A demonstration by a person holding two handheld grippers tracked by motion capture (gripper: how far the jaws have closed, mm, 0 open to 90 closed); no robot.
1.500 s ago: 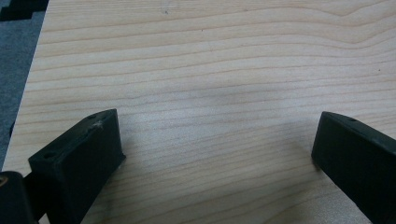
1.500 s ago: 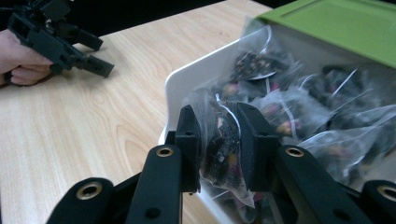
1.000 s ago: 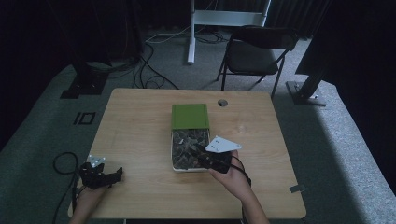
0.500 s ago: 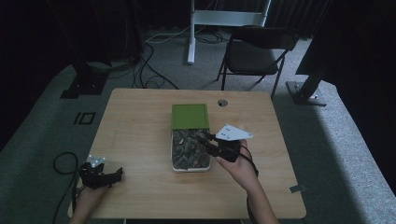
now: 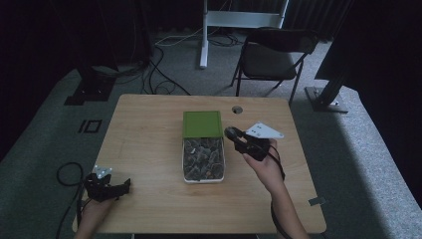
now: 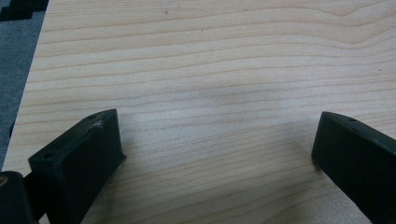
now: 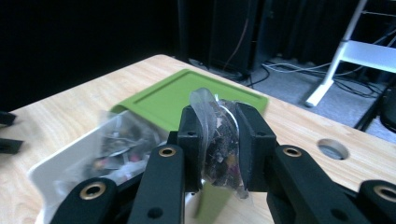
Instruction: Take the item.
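Right gripper [image 7: 218,140] is clamped on a crinkly clear packet [image 7: 215,140] of dark bits, above the white box [image 5: 185,175] with its flat green lid [image 5: 202,123]. Left gripper [image 6: 215,154] sits spread wide over the smooth wood-grain table [image 6: 210,60].

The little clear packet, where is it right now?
The little clear packet is pinched in the right gripper, just right of the white box, beside its green lid.
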